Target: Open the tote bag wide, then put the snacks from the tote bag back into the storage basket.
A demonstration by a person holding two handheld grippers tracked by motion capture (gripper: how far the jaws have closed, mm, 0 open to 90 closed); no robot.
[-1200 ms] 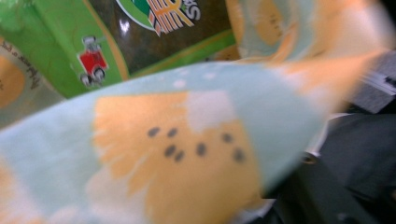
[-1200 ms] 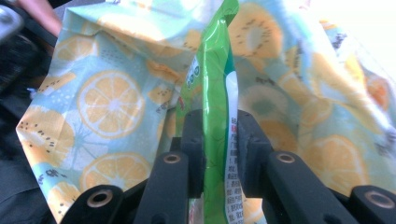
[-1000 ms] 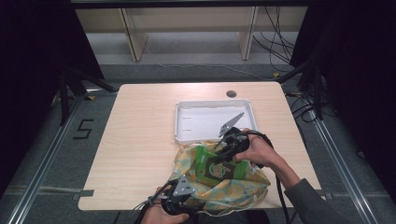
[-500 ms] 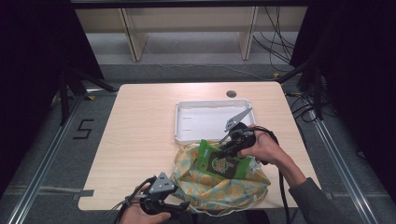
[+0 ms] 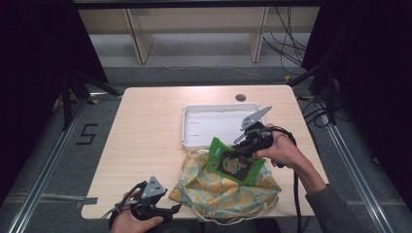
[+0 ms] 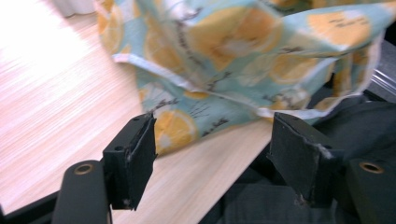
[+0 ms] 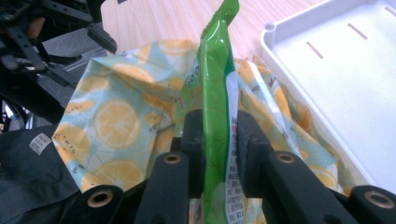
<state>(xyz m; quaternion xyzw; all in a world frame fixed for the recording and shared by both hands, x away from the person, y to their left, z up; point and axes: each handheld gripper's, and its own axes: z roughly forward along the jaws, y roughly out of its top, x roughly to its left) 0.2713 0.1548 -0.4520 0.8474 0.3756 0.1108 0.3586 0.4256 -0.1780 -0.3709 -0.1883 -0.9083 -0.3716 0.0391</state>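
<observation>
Two grippers at the bench (image 5: 145,126): right gripper (image 7: 219,135) fingers clamp a green packet (image 5: 233,162) edge-on, held above the lemon-print cloth bag (image 5: 228,187), near the white tray (image 5: 214,124); left gripper (image 6: 210,144) fingers spread wide, empty, at the bag's near edge.

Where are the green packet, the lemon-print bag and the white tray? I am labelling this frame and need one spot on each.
green packet (image 5: 232,165), high view, its printed front face.
lemon-print bag (image 5: 218,191), high view, the fabric below the packet.
white tray (image 5: 206,124), high view, its bare floor.
</observation>
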